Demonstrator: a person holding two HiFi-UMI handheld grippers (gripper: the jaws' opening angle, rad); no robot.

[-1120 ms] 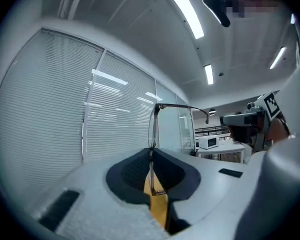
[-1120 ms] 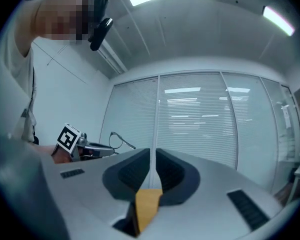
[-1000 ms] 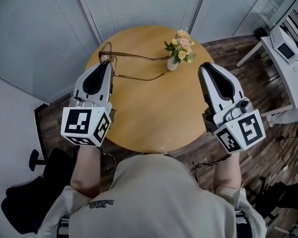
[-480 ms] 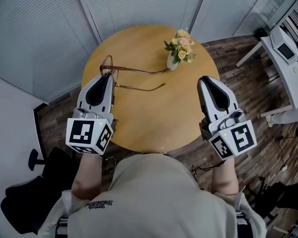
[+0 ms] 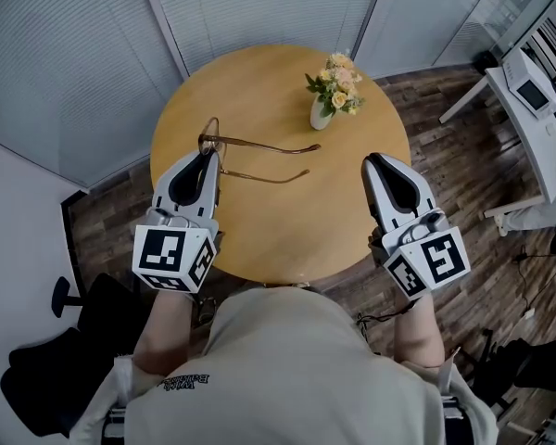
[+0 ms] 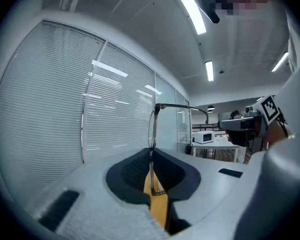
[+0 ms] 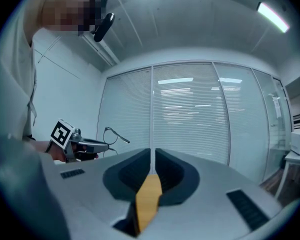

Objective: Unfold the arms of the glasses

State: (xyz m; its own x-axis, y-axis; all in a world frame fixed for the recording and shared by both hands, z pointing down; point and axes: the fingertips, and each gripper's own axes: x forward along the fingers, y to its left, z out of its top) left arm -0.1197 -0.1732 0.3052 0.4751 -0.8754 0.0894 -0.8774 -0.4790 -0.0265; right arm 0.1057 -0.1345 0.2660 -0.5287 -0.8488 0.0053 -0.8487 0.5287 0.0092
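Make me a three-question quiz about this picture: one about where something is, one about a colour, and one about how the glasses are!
1. Where is the vase of flowers?
A. on the floor
B. on the table, far side
C. on a chair

2. What colour is the table?
A. blue
B. black
C. light brown wood

3. How are the arms of the glasses?
A. both folded in
B. both swung out
C. one missing

Answers:
1 B: the vase stands near the table's far edge.
2 C: the round top is light wood.
3 B: both arms stick out from the frame pinched in the left gripper.
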